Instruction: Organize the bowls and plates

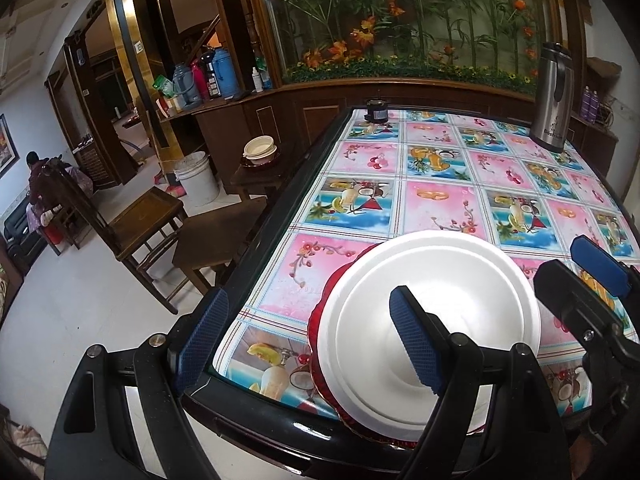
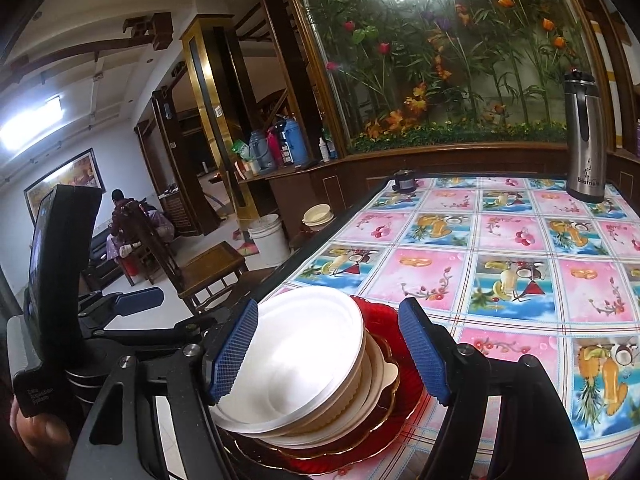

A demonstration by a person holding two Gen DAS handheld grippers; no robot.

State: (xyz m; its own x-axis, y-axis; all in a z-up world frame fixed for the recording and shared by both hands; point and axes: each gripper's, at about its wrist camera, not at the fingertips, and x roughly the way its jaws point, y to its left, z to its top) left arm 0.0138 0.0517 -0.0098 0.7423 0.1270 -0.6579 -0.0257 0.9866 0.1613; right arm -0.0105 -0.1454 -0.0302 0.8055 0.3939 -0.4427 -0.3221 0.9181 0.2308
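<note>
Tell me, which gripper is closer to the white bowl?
Right. The right gripper is open around the white bowl, one finger right beside its rim. The left gripper is open at the table's near corner, only its inner finger over the bowl.

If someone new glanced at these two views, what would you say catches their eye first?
Probably the stack of white bowls on red plates at the near left corner of the table, between the right gripper's blue fingers. Next, the bright fruit-patterned tablecloth, and the flower display behind glass beyond the far edge.
</note>
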